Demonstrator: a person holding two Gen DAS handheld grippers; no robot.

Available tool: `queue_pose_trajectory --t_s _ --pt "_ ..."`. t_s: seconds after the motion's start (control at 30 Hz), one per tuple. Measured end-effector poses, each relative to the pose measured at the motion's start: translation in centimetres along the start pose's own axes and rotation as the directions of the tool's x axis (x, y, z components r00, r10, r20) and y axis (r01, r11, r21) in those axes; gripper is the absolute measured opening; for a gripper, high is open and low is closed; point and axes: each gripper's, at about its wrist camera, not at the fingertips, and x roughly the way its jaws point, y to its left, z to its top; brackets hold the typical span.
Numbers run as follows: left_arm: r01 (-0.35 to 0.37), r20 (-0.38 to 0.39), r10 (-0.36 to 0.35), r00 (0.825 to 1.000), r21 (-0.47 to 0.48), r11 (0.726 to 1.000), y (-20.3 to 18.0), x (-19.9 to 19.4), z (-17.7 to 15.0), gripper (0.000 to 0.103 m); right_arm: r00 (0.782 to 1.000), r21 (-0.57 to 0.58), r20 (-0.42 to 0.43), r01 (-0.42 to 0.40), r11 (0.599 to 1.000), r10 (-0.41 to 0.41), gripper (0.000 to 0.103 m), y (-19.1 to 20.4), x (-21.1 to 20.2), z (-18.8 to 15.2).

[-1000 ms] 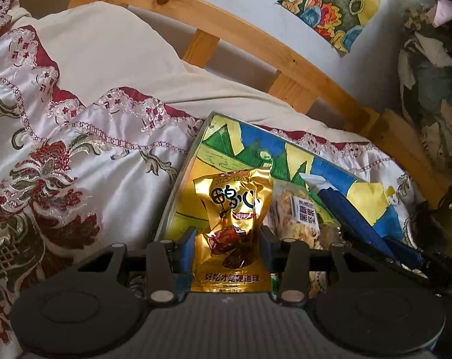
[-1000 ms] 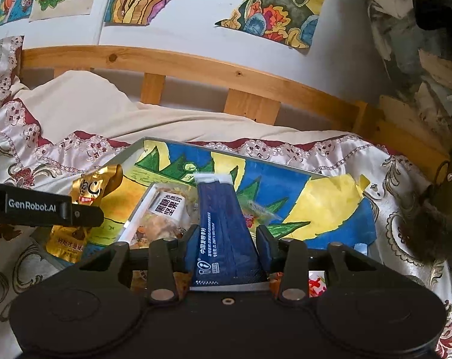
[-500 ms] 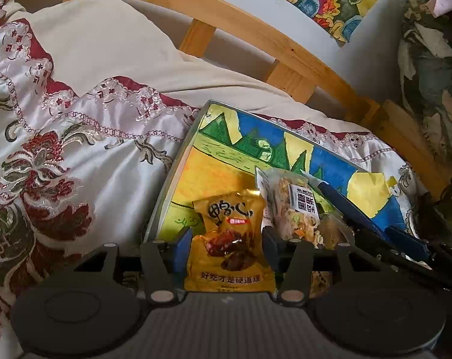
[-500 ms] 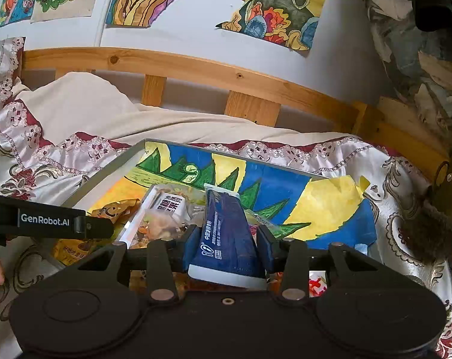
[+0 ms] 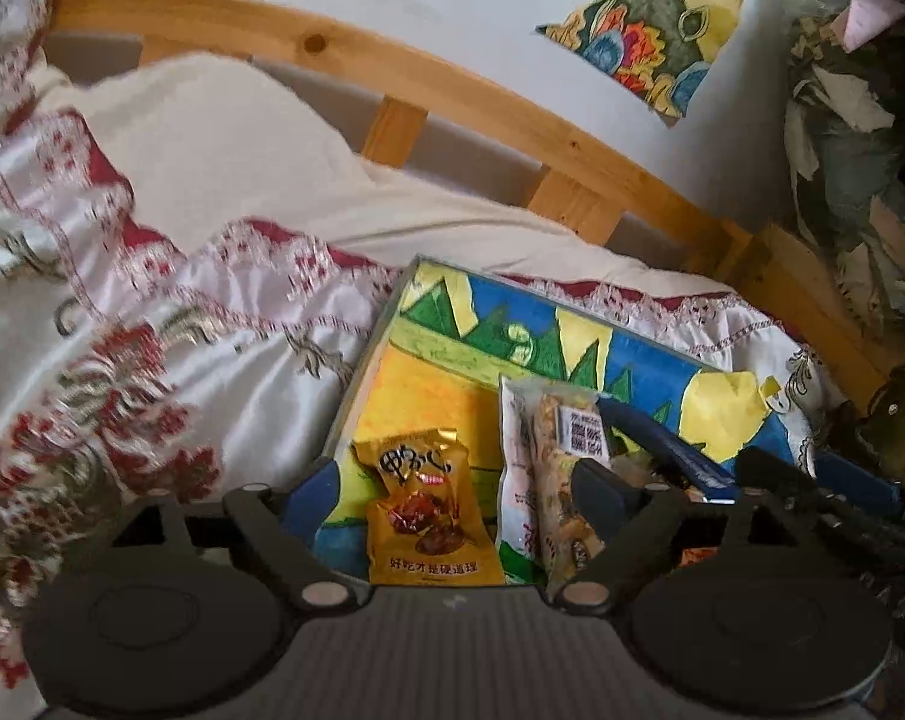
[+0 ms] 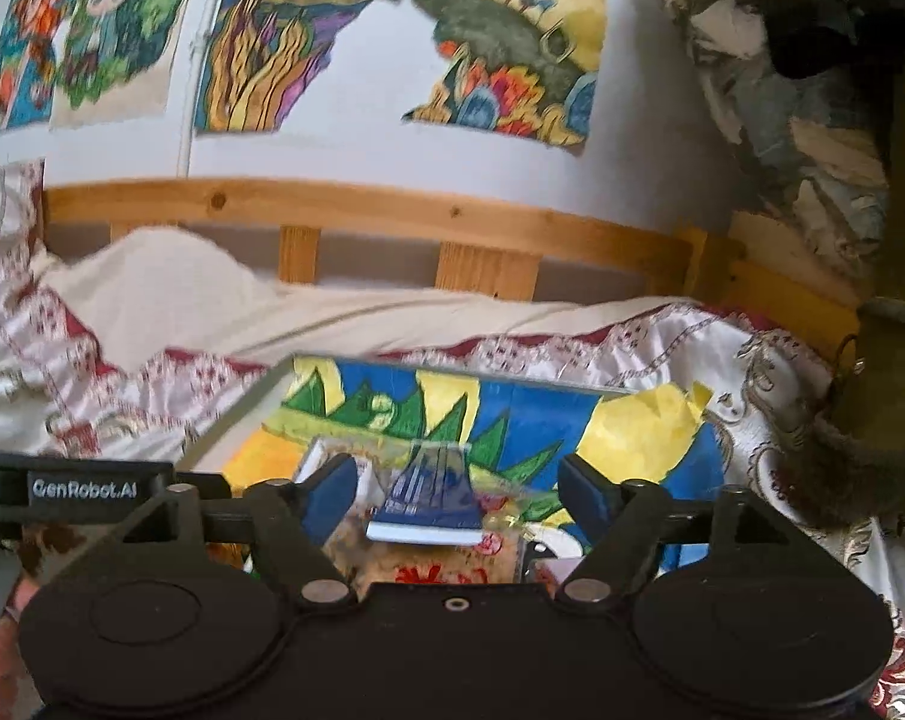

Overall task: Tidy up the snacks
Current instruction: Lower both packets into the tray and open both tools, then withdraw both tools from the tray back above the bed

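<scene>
Fingers of the left gripper [image 5: 455, 495] are opening around a golden foil snack packet [image 5: 426, 519] lying untouched on the painted tray [image 5: 428, 378]; right gripper [image 6: 458, 492] fingers are opening, a dark blue packet [image 6: 431, 501] lying between them, unpinched.

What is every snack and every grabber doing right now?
Yellow snack packet: lying flat on the painted board, let go.
Clear snack bag: lying beside it.
Blue packet: lying on the other snacks, let go.
Left gripper: jaws opening, holding nothing.
Right gripper: jaws opening, holding nothing.
</scene>
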Motion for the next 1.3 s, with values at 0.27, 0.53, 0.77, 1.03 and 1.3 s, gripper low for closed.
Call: queue_pose_trajectory --t_s 0.27,0.53,0.77,1.03,1.3 --pt "-0.073 0.052 0.069 0.996 0.088 0.993 -2.8 -4.4 0.8 0.102 0.996 0.118 0.09 -0.018 0.993 0.007 0.094 -2.6 -4.0 1.9" --pt "-0.127 0.145 0.115 0.983 0.079 0.989 -4.7 -10.2 1.2 0.102 0.984 0.198 0.175 -0.053 0.979 0.018 0.102 -5.0 -8.6 2.9" --pt "-0.17 0.216 0.143 0.966 0.111 0.979 -6.3 -14.4 1.1 0.102 0.976 0.222 0.215 -0.066 0.973 0.017 0.102 -6.4 -12.5 2.7" --pt "-0.199 0.317 0.139 0.938 0.167 0.966 -8.3 -18.6 -0.4 0.102 0.973 0.239 0.229 -0.065 0.969 0.008 0.102 -7.0 -16.1 1.1" --pt "-0.222 0.358 0.142 0.923 0.193 0.956 -9.1 -21.9 -3.0 0.102 0.976 0.254 0.218 -0.047 0.966 -0.01 0.102 -7.6 -19.4 -1.1"
